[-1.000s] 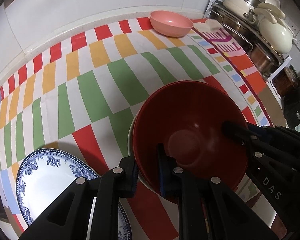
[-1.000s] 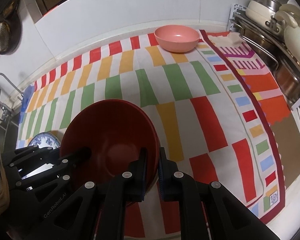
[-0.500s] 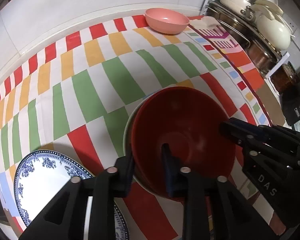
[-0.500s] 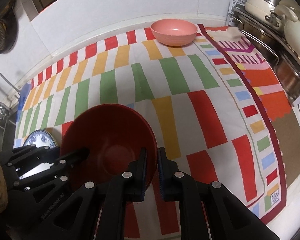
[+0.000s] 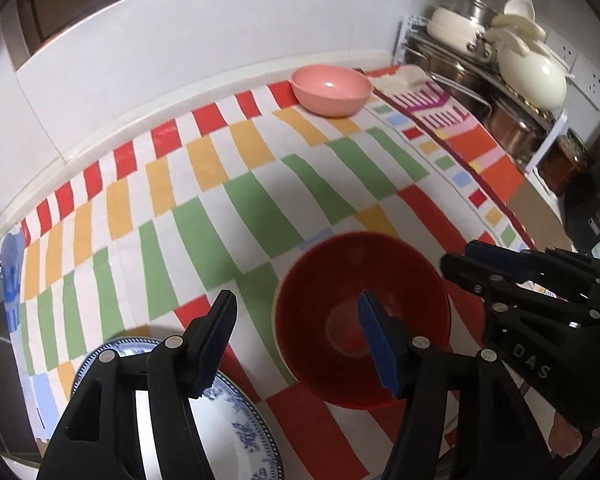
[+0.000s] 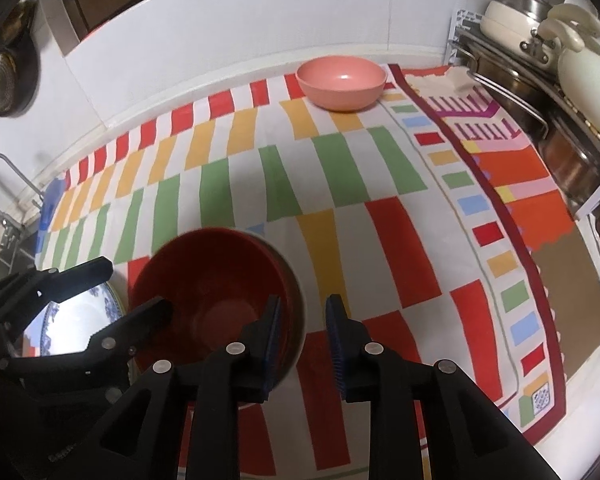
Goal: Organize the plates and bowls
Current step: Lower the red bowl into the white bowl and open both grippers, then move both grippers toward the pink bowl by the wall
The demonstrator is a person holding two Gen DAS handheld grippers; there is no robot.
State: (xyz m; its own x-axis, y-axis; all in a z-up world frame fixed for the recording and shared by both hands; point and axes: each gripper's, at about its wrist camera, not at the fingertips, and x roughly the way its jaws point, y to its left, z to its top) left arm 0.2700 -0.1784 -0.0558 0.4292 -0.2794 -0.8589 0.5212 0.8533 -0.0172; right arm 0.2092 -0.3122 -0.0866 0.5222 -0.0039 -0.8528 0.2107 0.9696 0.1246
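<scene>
A dark red bowl (image 5: 340, 304) (image 6: 208, 280) rests nested in a pale bowl (image 6: 298, 300) on the striped cloth. Above its left rim my left gripper (image 5: 296, 320) (image 6: 132, 288) hangs with its jaws opening wide, and neither pad touches the bowl. The jaws of my right gripper (image 6: 304, 316) (image 5: 460, 258) are opening too; the bowls' right rim sits between its pads with a gap on each side. A blue-and-white plate (image 5: 236, 420) (image 6: 80, 312) lies just left of the bowls. A pink bowl (image 5: 331, 90) (image 6: 342, 82) stands at the far edge by the wall.
The striped cloth (image 6: 340, 184) covers the counter. A metal rack (image 6: 540, 92) with pots and a cream kettle (image 5: 532, 76) fills the right back corner. A tap (image 6: 4, 184) shows at the far left. The white wall runs behind.
Both grippers were shut on the red bowl's rim and have let go. The left one has opened wide and risen; the right one has parted a little.
</scene>
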